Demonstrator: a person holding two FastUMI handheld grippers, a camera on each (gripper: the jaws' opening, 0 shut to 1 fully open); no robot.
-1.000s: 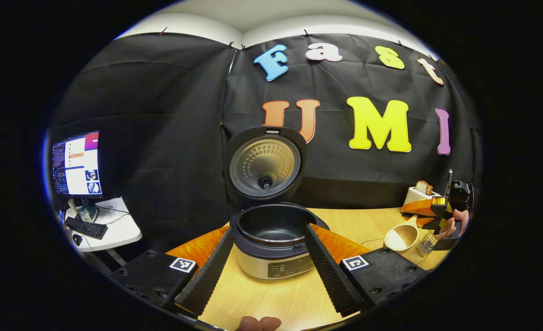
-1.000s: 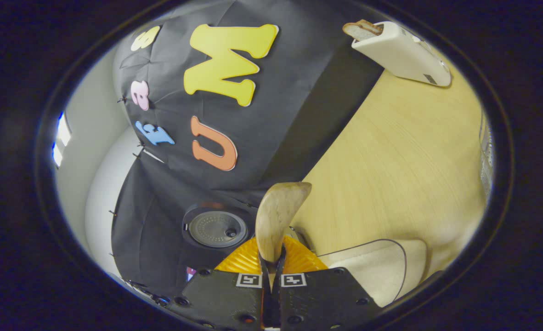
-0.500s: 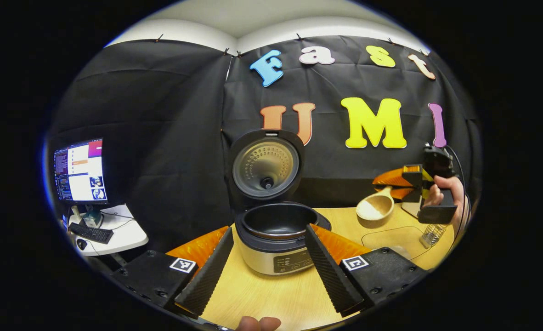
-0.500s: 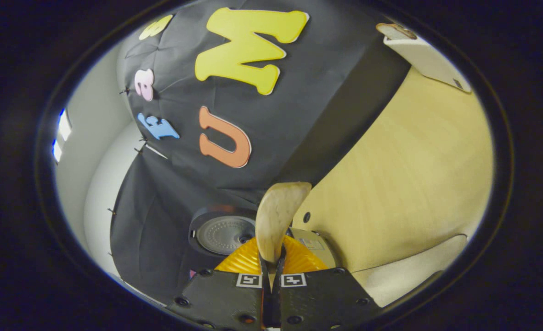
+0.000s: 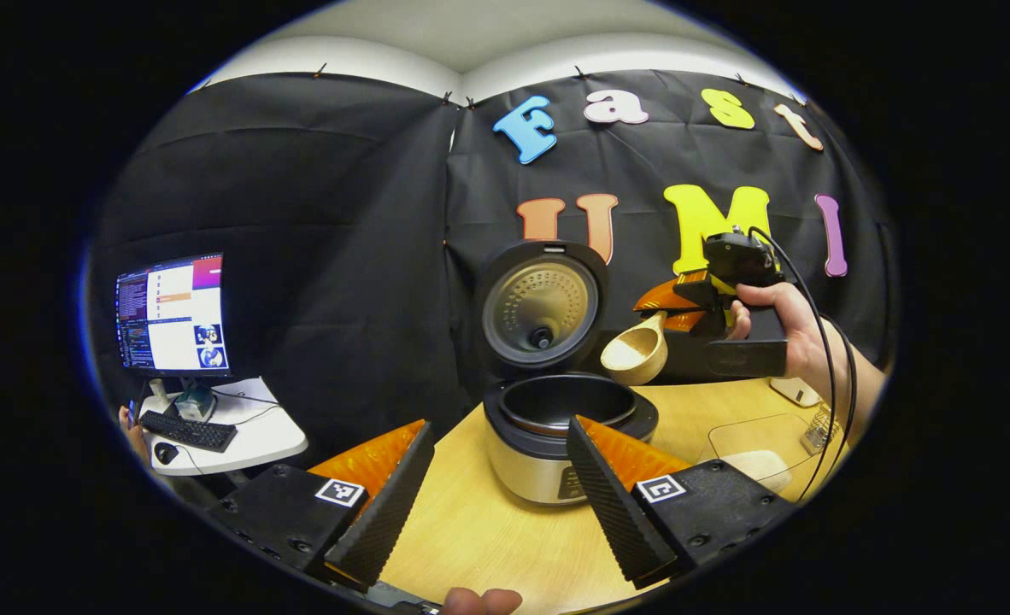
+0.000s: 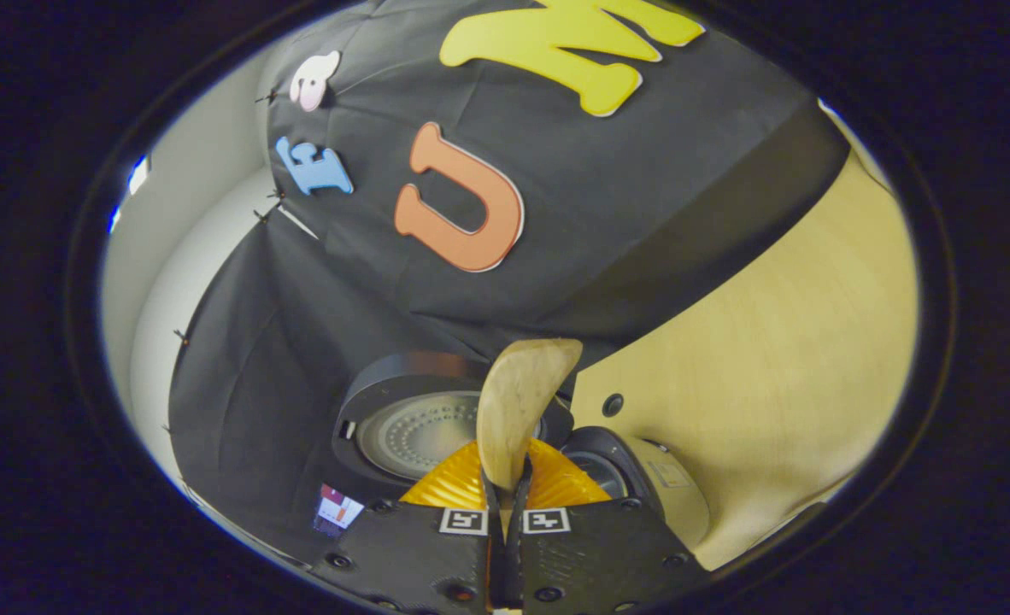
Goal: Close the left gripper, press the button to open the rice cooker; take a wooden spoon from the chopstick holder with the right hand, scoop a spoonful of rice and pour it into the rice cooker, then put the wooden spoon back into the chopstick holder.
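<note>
Left gripper [image 5: 488,487]: my fingers spread wide, holding nothing, low over the table [image 5: 488,538] in front of the rice cooker [image 5: 556,436].
Right gripper [image 6: 505,504]: my fingers pinched tight on the wooden spoon [image 6: 518,410] handle.
Spoon: raised in the air, bowl just beside the cooker's upright lid [image 5: 541,303], above the open pot; I think there is rice in it, though the bowl is blurred.
Chopstick holder [image 5: 817,427]: on the table's far right edge.
</note>
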